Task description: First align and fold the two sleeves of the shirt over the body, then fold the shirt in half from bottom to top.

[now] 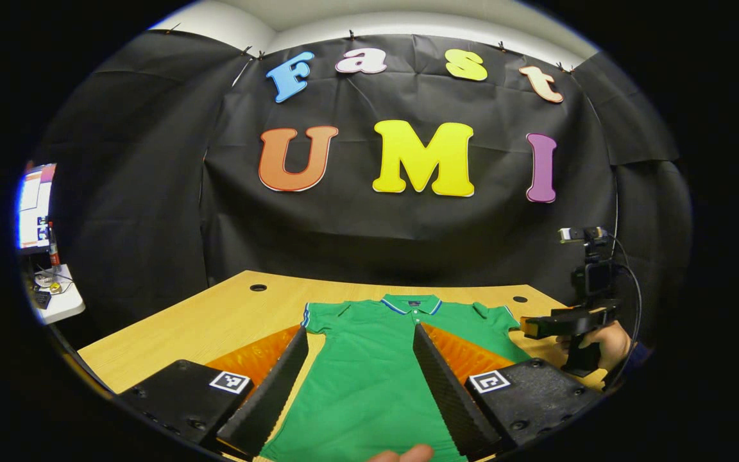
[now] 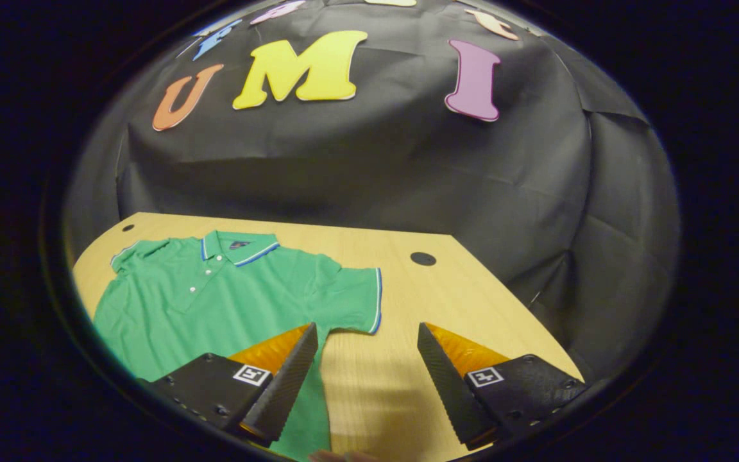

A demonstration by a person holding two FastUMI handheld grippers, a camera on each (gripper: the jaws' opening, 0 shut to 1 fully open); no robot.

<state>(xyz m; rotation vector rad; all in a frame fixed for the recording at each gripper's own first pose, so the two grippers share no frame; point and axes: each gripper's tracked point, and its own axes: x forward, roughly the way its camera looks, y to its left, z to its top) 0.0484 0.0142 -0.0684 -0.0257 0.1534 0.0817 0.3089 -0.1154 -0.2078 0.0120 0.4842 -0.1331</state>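
Green polo shirt, flat on wooden table, both grippers spread above it.

Shirt (image 1: 369,378): lies face up, collar toward the booth wall, both sleeves unfolded. Left gripper (image 1: 360,333): fingers spread wide, nothing between them, over the shirt's body, apart from the cloth. Right gripper (image 2: 366,333): fingers spread, empty, just off the shirt's right sleeve (image 2: 350,298), over bare table (image 2: 472,282); seen in the left gripper view held by a hand (image 1: 607,343) beside that sleeve.
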